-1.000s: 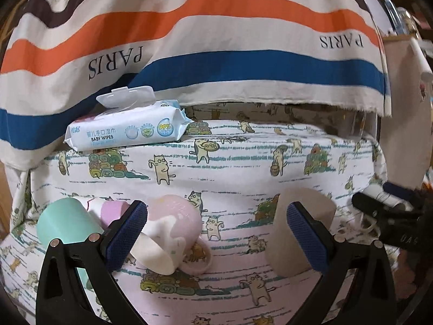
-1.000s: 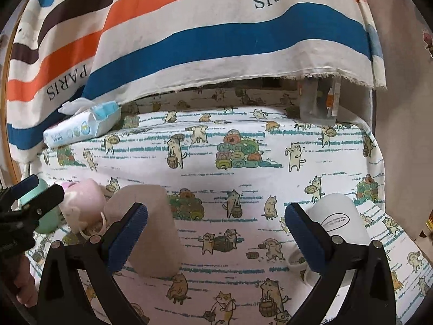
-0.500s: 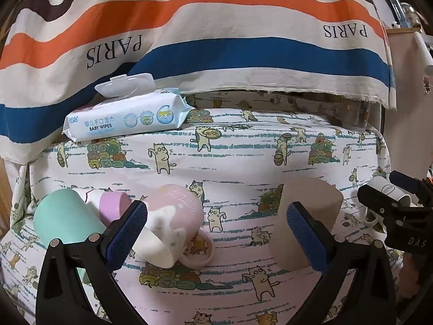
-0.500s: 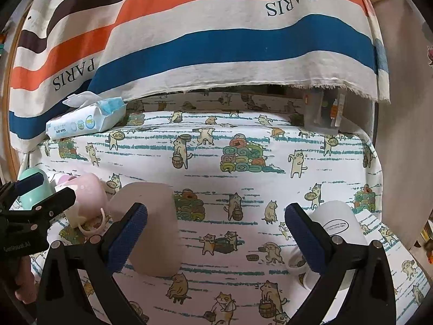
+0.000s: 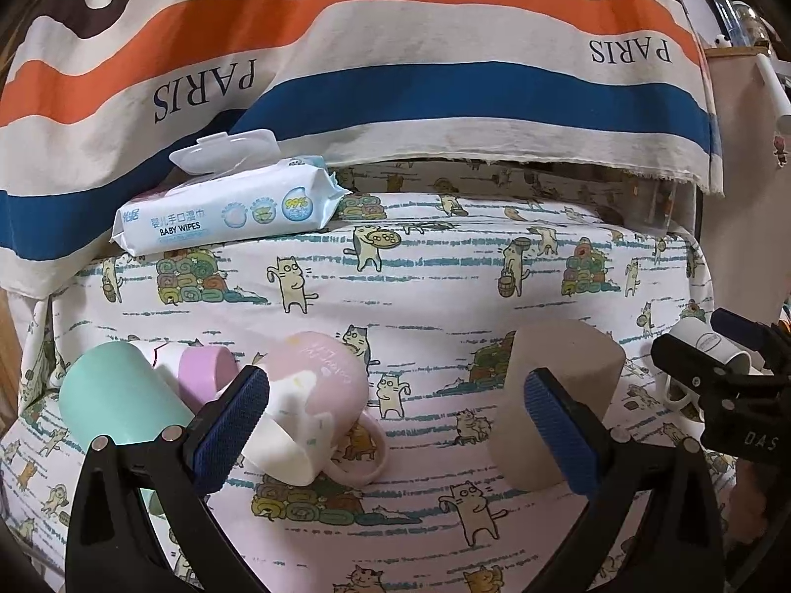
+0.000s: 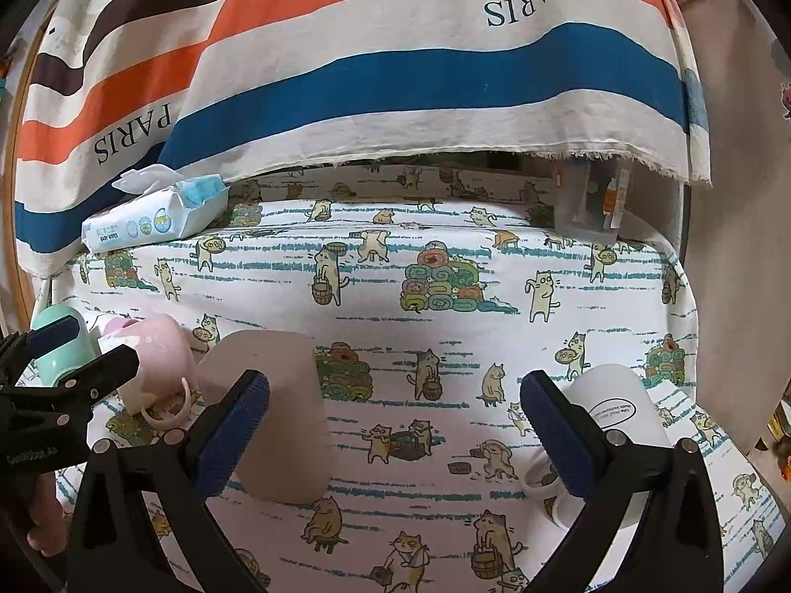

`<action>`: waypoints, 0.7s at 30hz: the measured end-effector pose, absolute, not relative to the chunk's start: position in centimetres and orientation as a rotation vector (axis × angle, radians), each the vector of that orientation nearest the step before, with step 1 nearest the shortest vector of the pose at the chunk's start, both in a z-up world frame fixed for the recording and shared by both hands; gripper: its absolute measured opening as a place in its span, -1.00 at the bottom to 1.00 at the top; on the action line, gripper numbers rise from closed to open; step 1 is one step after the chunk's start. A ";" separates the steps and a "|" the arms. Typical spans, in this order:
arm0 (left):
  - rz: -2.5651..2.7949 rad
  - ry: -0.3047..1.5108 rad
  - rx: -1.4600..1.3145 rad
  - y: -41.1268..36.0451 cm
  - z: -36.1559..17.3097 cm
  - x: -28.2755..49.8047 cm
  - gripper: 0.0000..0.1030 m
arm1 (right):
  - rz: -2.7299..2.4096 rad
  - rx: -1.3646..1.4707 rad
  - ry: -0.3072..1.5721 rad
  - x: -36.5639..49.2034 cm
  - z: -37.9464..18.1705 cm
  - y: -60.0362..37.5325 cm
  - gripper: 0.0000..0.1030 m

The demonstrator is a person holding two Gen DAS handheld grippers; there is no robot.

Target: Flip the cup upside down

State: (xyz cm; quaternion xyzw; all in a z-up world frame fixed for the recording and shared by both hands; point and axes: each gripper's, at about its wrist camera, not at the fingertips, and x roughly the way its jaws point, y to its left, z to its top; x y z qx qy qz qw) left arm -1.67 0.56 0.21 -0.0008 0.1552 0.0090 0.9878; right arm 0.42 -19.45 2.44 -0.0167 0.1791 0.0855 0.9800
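Hovering empty with its jaws spread wide, the left tool (image 5: pixel 395 425) faces a pink mug (image 5: pixel 316 395) lying tilted on the cat-print tabletop (image 5: pixel 445 286), beside a mint cup (image 5: pixel 113 405) and a beige cup (image 5: pixel 558 395) standing mouth-down. From the right wrist, the right tool (image 6: pixel 395 425) gapes equally wide and empty between the beige cup and a white mug (image 6: pixel 618 420). I judge most flipping done; the pink mug probably remains.
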 end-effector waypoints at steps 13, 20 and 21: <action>0.020 0.311 0.001 0.5 0.2 -1.8 0.99 | 0.168 -0.033 0.367 0.5 2.4 -19.7 0.99; 0.020 0.311 0.001 0.5 0.2 -1.8 0.99 | 0.167 -0.032 0.368 0.5 2.3 -19.7 0.99; 0.020 0.311 0.001 0.5 0.2 -1.8 0.99 | 0.168 -0.033 0.368 0.5 2.4 -19.7 0.99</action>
